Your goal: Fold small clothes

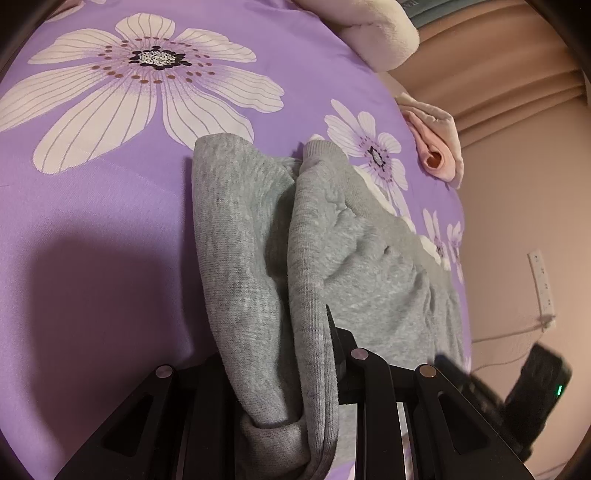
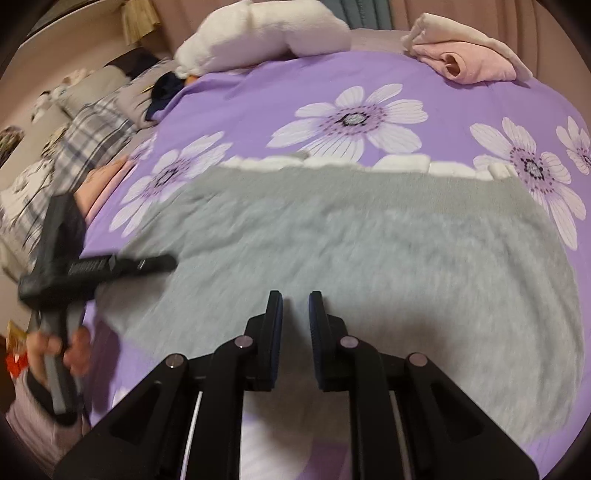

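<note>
The left wrist view is showing the left hand-held gripper (image 1: 295,369) pointing steeply down at the bed, its jaws pinching a bunched fold of a grey sweatshirt (image 1: 369,266). The knit fabric is running up between the black fingers (image 1: 334,339) and hiding the left one, so only the right finger's edge is showing against the cloth. The rest of the garment is lying spread on the purple flowered bedsheet (image 1: 110,221), a ribbed cuff reaching toward the far side. A folded pink garment (image 1: 439,155) is sitting well apart near the bed's edge, and a pale plush pillow (image 1: 376,33) is lying at the top. The right tool is appearing blurred at the lower right of this view.

In the right wrist view, the right hand-held gripper (image 2: 295,306) is tilting downward over the near part of the grey sweatshirt (image 2: 369,240), which is lying flat across the bedsheet (image 2: 258,92) with white fleece lining showing along its far edge. Its jaws are standing close together with a narrow gap, and nothing is visibly caught between the pads (image 2: 275,314); whether the tips are touching the cloth cannot be told. At the left, a person's hand (image 2: 62,350) is gripping the handle of the left tool, whose tip is reaching onto the sweatshirt's left edge.
</note>
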